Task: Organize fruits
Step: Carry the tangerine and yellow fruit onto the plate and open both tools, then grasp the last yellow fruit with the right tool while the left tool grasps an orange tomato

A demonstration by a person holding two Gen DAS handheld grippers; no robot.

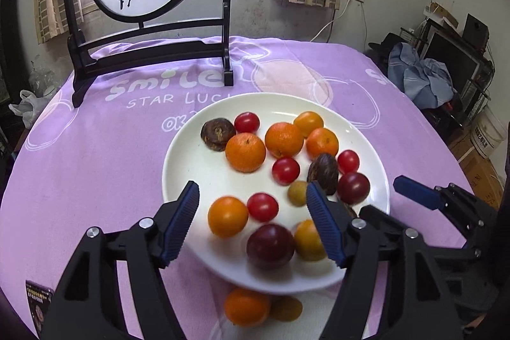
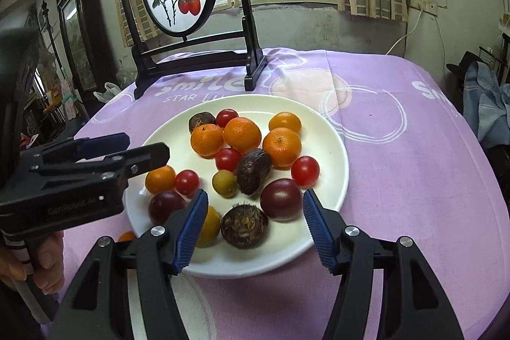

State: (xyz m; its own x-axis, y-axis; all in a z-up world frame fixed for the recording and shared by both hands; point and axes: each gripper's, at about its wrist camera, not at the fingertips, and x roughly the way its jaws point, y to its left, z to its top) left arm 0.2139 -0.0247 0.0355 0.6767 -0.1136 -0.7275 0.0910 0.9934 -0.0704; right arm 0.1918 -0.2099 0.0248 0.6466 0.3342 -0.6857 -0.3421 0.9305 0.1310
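While both grippers hover empty over the fruit, status is:

Plate: white plate (image 1: 178, 168) sits centre of the purple tablecloth (image 1: 95, 148), roughly 6 o'clock from the painted screen stand (image 1: 149, 53).
Fruit on plate: mandarins (image 1: 245, 152) clustered toward 12 o'clock; cherry tomatoes (image 1: 286, 170) scattered through the middle; dark plum (image 1: 270, 246) and yellow-orange fruit (image 1: 227, 216) at the 6 o'clock rim; brown water chestnut (image 2: 244, 225) at 6 o'clock in the right view.
Fruit off plate: one orange fruit (image 1: 247, 306) and a small yellowish one (image 1: 286, 308) lie on the cloth just past the 6 o'clock rim, partly blurred.
Left gripper (image 1: 253, 196): jaws part-open, nothing between the pads, hanging over the 6–7 o'clock part of the plate.
Right gripper (image 2: 255, 206): jaws part-open, empty, straddling the water chestnut region without touching, at 5–6 o'clock.
Hand: the person's hand (image 2: 41, 263) grips the left tool's handle at 8 o'clock in the right view.
Step, my read: between picks, choosing a target; sorting looks barely begun, since most fruit is mixed on one plate.
Next move needs: commit to one piece, lower, centre the pads on it, close gently. Round fruit will roll; neighbours crowd the plum.
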